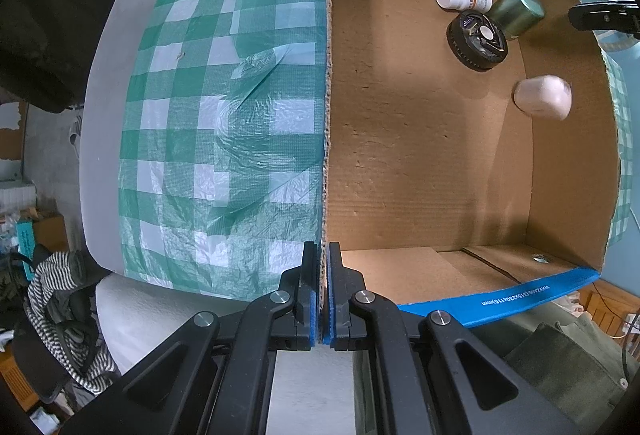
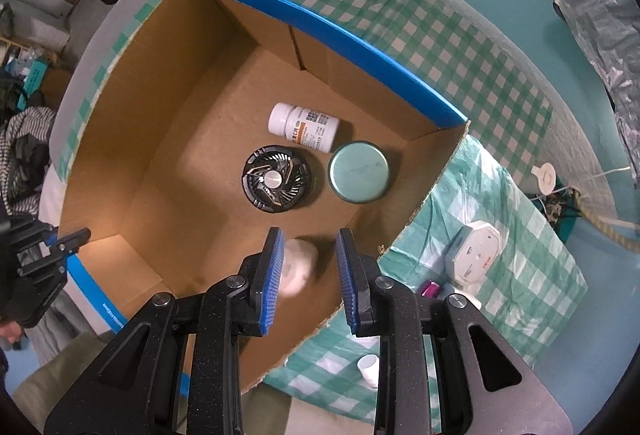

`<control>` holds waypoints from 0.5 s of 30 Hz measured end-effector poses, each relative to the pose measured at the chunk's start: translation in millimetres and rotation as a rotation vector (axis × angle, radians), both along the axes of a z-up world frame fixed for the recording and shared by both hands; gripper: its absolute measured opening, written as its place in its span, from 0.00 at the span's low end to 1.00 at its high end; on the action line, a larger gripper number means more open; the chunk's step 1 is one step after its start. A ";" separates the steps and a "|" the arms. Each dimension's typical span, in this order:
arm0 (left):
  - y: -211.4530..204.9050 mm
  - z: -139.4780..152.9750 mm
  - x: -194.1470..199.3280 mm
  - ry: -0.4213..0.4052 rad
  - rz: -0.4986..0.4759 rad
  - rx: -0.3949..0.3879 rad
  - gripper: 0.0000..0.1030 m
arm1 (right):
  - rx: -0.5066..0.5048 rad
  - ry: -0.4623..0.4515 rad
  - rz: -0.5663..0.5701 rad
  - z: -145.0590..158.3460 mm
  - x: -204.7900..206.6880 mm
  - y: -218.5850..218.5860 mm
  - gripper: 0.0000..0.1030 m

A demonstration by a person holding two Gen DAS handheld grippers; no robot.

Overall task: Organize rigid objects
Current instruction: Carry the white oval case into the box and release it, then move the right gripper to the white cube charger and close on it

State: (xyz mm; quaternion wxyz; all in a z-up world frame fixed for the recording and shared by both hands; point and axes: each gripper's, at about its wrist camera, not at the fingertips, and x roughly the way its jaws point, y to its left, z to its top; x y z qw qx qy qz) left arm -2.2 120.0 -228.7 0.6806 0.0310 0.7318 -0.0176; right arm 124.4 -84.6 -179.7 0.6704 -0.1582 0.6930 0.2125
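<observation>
Left wrist view: the left gripper is pinched onto the near wall of the cardboard box, steadying it on the checked cloth. Right wrist view, left to right inside the box: a black fan, a white pill bottle lying down, a green tin. A blurred pale object sits between the spread fingers of the right gripper, apparently just let go over the box floor. So 3 or 4 items look packed; a white octagonal device, a pink item and a small white cap remain outside on the cloth.
</observation>
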 end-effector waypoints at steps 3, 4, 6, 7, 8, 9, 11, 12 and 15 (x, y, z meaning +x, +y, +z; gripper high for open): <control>-0.1 0.1 0.0 -0.001 0.000 0.000 0.04 | 0.006 -0.013 0.007 7.7 -0.9 0.3 0.27; -0.1 0.0 0.0 0.000 0.000 0.001 0.04 | 0.008 -0.016 0.007 10.1 -1.8 -0.4 0.28; -0.2 0.2 -0.1 -0.001 -0.001 0.002 0.04 | 0.012 -0.025 0.009 15.7 -2.5 -1.0 0.32; -0.2 0.3 -0.1 -0.001 -0.001 0.002 0.04 | 0.014 -0.029 0.009 18.0 -3.4 -1.6 0.33; -0.2 0.5 -0.3 -0.002 -0.001 0.002 0.04 | 0.015 -0.033 0.009 21.0 -4.0 -2.3 0.33; -0.2 0.5 -0.4 -0.002 -0.001 0.002 0.04 | 0.017 -0.036 0.008 23.2 -4.7 -3.1 0.34; -0.3 0.1 -0.5 -0.001 -0.003 0.002 0.04 | 0.021 -0.044 0.008 29.1 -6.8 -5.6 0.37; -0.3 0.9 -0.7 -0.001 -0.004 0.002 0.04 | 0.023 -0.048 0.007 31.8 -8.0 -7.1 0.38; -0.4 1.3 -0.8 -0.001 -0.005 0.003 0.04 | 0.032 -0.059 0.001 39.5 -11.1 -12.5 0.38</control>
